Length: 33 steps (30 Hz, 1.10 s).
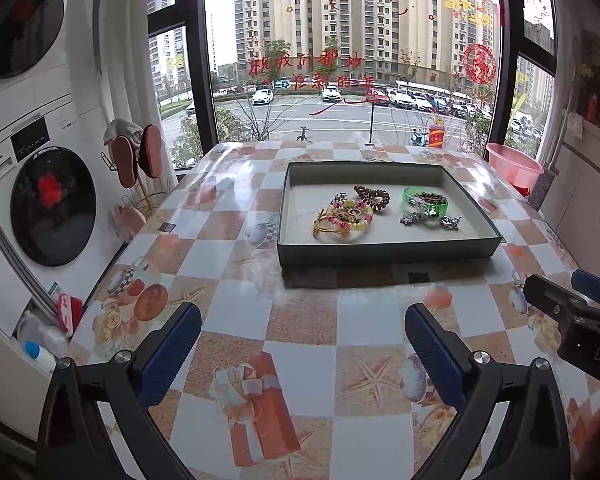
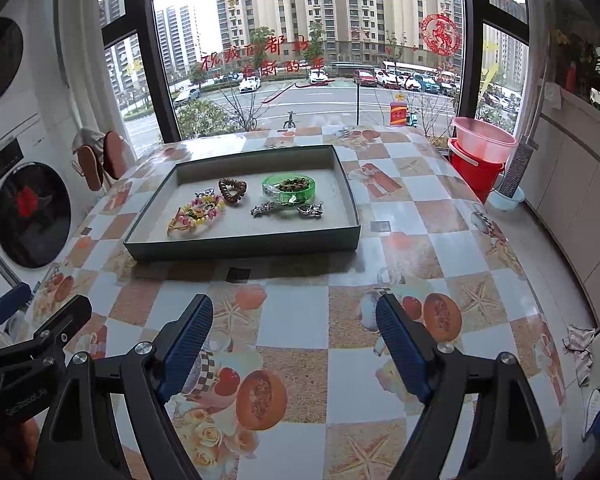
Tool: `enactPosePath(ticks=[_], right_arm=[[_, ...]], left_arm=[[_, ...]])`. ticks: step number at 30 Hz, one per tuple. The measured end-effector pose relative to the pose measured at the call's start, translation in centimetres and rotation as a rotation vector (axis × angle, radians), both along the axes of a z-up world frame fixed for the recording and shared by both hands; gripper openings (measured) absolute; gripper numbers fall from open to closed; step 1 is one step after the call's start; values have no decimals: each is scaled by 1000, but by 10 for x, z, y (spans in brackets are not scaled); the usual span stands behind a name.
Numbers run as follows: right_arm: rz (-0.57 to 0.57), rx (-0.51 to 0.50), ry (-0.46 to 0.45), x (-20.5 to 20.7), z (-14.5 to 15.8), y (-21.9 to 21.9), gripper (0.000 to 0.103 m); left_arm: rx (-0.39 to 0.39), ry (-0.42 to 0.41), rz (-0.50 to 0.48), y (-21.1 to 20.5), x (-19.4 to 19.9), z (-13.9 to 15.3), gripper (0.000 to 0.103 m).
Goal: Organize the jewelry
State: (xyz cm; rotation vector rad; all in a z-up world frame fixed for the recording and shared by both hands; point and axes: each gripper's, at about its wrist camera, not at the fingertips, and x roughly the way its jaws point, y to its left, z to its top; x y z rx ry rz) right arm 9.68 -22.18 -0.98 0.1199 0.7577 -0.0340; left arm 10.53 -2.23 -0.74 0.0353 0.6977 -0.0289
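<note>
So I've got one tray (image 1: 388, 255) sitting on the tabletop (image 1: 236, 264), and I count roughly five or six pieces of jewelry in it, all lying loose on the pale lining. On the left side there's a beaded bracelet (image 1: 346, 216) in pink and yellow, overlapping a yellow cord loop (image 1: 322, 230), with a small silver charm (image 1: 340, 197) touching its far edge. Just behind that is one brown coiled hair tie (image 1: 373, 196). On the right side there's one green bangle (image 1: 425, 201) with a string of dark brown beads (image 1: 430, 199) lying inside it, and one silver chain with charms (image 1: 430, 220) stretched out just in front of the bangle.

Two claws, both mine. The left claw (image 1: 302, 344) hovers low over the tabletop, well short of the tray, fingers spread wide with nothing between them. The right claw (image 2: 294, 338) is in pretty much the same pose off to its right, also spread wide and holding nothing, pointing toward the tray's near wall.

Off past the tabletop's far right corner there's a pink basin (image 2: 485, 139) nested in a red bucket (image 2: 474, 168).
</note>
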Motion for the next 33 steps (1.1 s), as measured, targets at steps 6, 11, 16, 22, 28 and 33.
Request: enactPosePath(ticks=[6,11,16,22,28,33], right_arm=[[3,-6,2,-1,1,3,86],[7,-8,6,-1,1,6,86],[15,-14,9,0,-1,10,86],[21,-13,14,5,-2,9,86],[20,-12,14,5,-1,9,86],[20,-11,14,5,-1,9,86]], left_arm=[[6,6,6,1,2,-1,103],[11,12,8,0,4,-2,103],[13,15,8,0,5,-3,103],[19,20,9,-1,6,-4,103],[20,21,9,-1,7,-5,103],[22,21,9,-1,6,-5,103]])
